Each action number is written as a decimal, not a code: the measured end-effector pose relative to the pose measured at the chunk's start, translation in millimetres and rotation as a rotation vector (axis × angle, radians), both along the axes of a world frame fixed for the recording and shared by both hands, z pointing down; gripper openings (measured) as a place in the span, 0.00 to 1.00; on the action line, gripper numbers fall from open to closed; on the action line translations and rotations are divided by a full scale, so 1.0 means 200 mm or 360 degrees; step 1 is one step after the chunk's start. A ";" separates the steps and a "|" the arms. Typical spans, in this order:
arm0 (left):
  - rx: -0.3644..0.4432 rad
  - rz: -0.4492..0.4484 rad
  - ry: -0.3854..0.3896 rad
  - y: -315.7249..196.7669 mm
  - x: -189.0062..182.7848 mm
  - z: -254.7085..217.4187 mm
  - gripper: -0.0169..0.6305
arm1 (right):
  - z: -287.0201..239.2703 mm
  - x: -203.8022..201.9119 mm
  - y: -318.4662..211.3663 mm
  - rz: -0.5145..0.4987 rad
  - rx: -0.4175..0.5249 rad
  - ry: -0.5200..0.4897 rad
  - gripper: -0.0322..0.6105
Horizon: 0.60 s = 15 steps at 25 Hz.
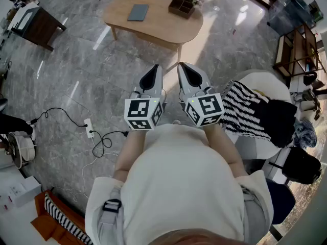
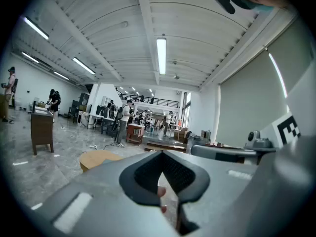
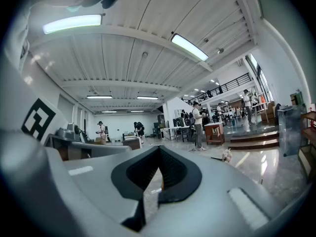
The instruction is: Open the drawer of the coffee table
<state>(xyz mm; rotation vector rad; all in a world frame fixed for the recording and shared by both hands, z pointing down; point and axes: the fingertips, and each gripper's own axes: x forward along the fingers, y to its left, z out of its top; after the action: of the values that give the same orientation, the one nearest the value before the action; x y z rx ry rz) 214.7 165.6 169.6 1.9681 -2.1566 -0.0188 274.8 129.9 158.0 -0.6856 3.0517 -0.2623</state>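
Holding, left gripper (image 1: 155, 69) (image 2: 160, 153): nothing at all. The jaws are pressed fully together, tip to tip, with no object between them.
Holding, right gripper (image 1: 183, 68) (image 3: 158, 150): same story, jaws clamped tight on empty air.
Gripper pose: both are up in front of the person's chest, side by side, near each other but not touching. The marker cubes sit toward the body and the noses aim out across the floor (image 1: 87, 65), roughly level.
Contact: neither gripper touches anything, and marble floor lies below them.
Bench (image 1: 153, 24): low, oval, light wood on wooden legs, standing ahead of the grippers and well apart from them. In the left gripper view it peeks over the grey shell as a tan disc (image 2: 96, 158).
Drawer: cannot be picked out from up here; only the bench top, its near edge and legs show.
On the bench: a flat grey pad (image 1: 138, 12) left of centre and a dark wooden tray (image 1: 182, 6) at the right end, the two apart.
Around: a white power strip (image 1: 89, 128) with black cable lies on the floor to the left. A black-and-white striped cloth (image 1: 245, 111) lies to the right, and people (image 2: 123, 125) stand far back in the hall.
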 end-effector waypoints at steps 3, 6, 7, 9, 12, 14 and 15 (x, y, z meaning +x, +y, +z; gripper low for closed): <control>0.0000 0.0007 0.0002 -0.01 0.00 0.00 0.02 | 0.01 0.00 0.00 -0.0004 0.0000 0.0004 0.05; 0.0002 0.0012 0.0003 -0.01 0.01 0.00 0.02 | 0.00 0.00 0.00 -0.0013 0.0005 0.0006 0.04; 0.0002 0.0014 0.0001 -0.01 0.01 0.00 0.02 | 0.00 -0.01 0.00 -0.0015 0.0007 0.0006 0.05; 0.0003 0.0018 -0.0001 -0.02 0.01 0.00 0.02 | 0.00 0.00 0.00 -0.0018 0.0009 0.0004 0.04; 0.0003 0.0019 0.0001 -0.02 0.02 0.00 0.02 | 0.01 0.00 0.00 -0.0017 0.0007 0.0007 0.04; 0.0000 0.0017 0.0005 -0.01 0.02 0.00 0.02 | 0.01 0.00 -0.01 -0.0018 -0.0002 0.0006 0.05; -0.0002 0.0016 0.0009 -0.01 0.02 0.01 0.02 | 0.01 0.00 -0.01 -0.0023 -0.0011 0.0001 0.05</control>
<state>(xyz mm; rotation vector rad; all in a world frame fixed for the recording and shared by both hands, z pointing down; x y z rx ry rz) 219.1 163.4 171.2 1.9759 -2.1422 -0.0212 274.8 128.5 160.8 -0.6646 3.0588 -0.2733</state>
